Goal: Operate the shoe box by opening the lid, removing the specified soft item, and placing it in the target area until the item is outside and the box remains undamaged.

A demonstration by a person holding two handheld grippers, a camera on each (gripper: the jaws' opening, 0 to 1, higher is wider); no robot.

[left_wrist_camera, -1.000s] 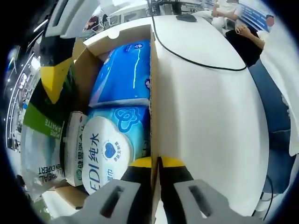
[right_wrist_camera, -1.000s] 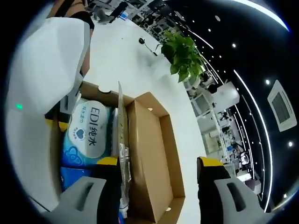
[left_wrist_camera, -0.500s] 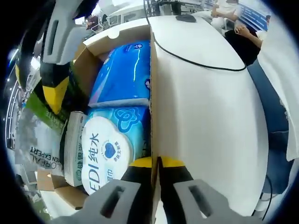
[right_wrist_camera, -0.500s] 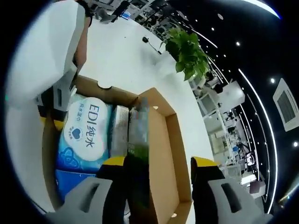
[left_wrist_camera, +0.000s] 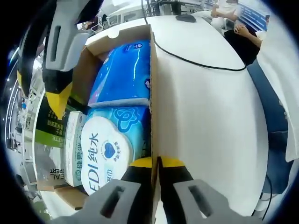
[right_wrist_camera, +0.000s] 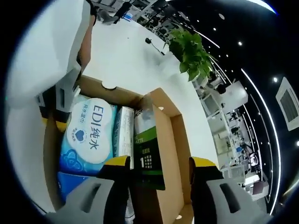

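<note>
The open cardboard shoe box (left_wrist_camera: 153, 93) holds a blue tissue pack (left_wrist_camera: 124, 70), a round-labelled EDI wipes pack (left_wrist_camera: 105, 149) and a slim white carton (left_wrist_camera: 74, 144). My left gripper (left_wrist_camera: 156, 162) is shut on the box's near wall. A soft green-and-black packet (right_wrist_camera: 148, 149) stands upright at the box's far side, between the jaws of my right gripper (right_wrist_camera: 160, 162). Those jaws stand apart; the packet touches the left one, with a gap on the right. In the left gripper view the right gripper (left_wrist_camera: 38, 87) straddles the packet (left_wrist_camera: 49, 140) from above.
The brown lid (right_wrist_camera: 174, 126) lies open beyond the packet. A black cable (left_wrist_camera: 196, 60) and a mouse (left_wrist_camera: 186, 17) lie on the white table (left_wrist_camera: 215, 130). People sit at its far end (left_wrist_camera: 243, 32). A potted plant (right_wrist_camera: 191, 51) stands further off. A white sleeve (right_wrist_camera: 46, 51) hangs over the box.
The packet has turned from edge-on and leaning to upright, its face now toward the right gripper's camera. The right jaws have narrowed around it. The left gripper has stayed on the wall.
</note>
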